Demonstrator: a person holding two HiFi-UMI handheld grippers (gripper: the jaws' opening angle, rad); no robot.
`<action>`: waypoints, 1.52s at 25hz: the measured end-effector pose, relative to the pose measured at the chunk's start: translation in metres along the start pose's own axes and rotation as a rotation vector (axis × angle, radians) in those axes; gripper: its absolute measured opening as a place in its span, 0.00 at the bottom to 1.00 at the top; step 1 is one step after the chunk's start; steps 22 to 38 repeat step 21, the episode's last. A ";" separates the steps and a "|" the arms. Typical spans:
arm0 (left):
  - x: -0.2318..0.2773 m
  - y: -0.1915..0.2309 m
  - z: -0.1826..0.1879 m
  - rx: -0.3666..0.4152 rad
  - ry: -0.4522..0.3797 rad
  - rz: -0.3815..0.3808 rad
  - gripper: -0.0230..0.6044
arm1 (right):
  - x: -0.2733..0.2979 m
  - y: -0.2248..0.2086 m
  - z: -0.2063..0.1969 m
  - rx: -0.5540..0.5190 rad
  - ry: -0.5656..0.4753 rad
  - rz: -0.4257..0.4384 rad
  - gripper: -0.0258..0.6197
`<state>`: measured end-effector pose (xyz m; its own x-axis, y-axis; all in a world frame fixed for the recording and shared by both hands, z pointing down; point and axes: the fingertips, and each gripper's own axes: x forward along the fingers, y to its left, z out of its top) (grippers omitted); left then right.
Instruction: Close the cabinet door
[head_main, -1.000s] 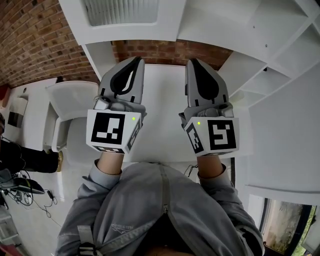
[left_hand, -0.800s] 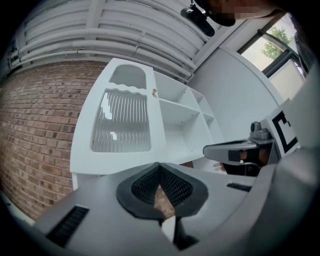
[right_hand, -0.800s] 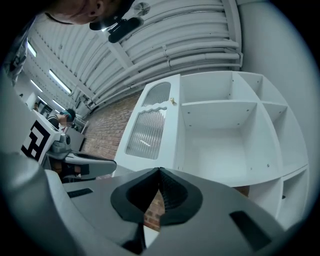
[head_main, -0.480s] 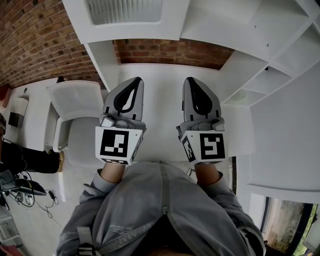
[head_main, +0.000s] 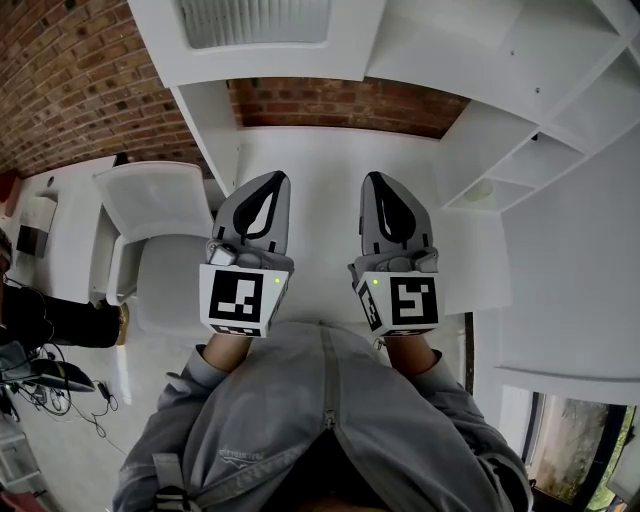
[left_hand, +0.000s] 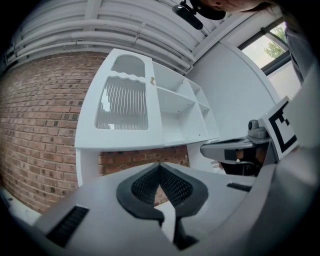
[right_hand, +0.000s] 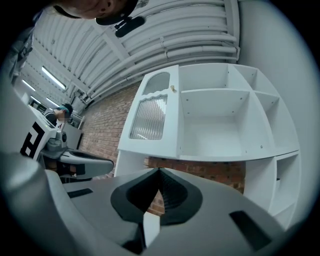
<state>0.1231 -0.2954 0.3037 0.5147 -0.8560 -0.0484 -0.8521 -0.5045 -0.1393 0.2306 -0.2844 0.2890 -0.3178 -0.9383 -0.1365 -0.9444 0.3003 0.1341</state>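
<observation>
The white cabinet door (head_main: 255, 30) with a ribbed glass pane hangs at the top of the head view. It looks flush with the cabinet front, beside the open shelves (head_main: 500, 60). In the right gripper view the door (right_hand: 150, 117) has a small knob (right_hand: 172, 89) on its right edge. The door (left_hand: 125, 102) also fills the upper middle of the left gripper view. My left gripper (head_main: 272, 180) and right gripper (head_main: 373, 180) hang side by side over the white desk, below the cabinet and apart from the door. Both are shut with nothing between their jaws.
A white desktop (head_main: 320, 150) runs under the cabinet against a brick wall (head_main: 70, 80). A white chair (head_main: 150, 230) stands at the left. More open shelves (head_main: 520, 170) lie at the right. Cables (head_main: 60, 390) lie on the floor at the lower left.
Both grippers have dropped together and drawn back toward my body, farther from the cabinet. Their jaws stay shut. The door has not moved.
</observation>
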 end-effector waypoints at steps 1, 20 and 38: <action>0.000 0.001 -0.001 0.000 0.001 0.001 0.05 | 0.000 0.001 -0.001 0.005 0.002 0.003 0.08; 0.009 -0.003 -0.011 -0.042 0.003 -0.024 0.05 | 0.007 0.003 -0.009 0.015 -0.004 0.037 0.08; 0.010 -0.003 -0.011 -0.041 0.002 -0.025 0.05 | 0.007 0.002 -0.009 0.016 -0.006 0.036 0.08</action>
